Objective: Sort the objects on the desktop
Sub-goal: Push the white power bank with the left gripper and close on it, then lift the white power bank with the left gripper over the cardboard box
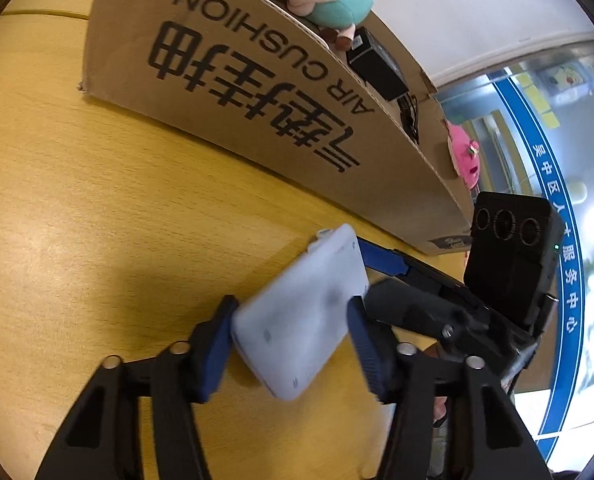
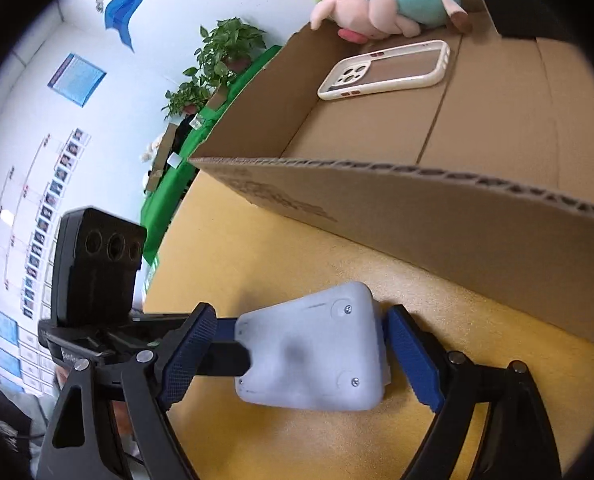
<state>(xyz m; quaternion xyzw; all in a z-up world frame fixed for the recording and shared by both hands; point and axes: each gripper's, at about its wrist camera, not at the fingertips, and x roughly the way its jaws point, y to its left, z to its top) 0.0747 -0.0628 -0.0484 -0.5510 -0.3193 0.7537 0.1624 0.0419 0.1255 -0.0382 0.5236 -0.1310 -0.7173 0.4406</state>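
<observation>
A white plastic device (image 1: 297,312) lies on the yellow wooden table (image 1: 77,200) just in front of a cardboard box (image 1: 257,80). My left gripper (image 1: 289,340) is shut on it, with a blue pad pressed on each long side. In the right wrist view the same device (image 2: 313,356) sits between the wide jaws of my right gripper (image 2: 297,352), which is open. Its left pad stands apart from the device and its right pad is close to the edge. One left finger (image 2: 225,356) reaches in from the left.
The open box (image 2: 417,208) holds a phone case (image 2: 385,70), a plush pig (image 2: 393,0), a black adapter (image 1: 377,64) and a pink plush (image 1: 465,156). Its near wall stands close behind the device. Bare tabletop (image 2: 257,260) lies to the left.
</observation>
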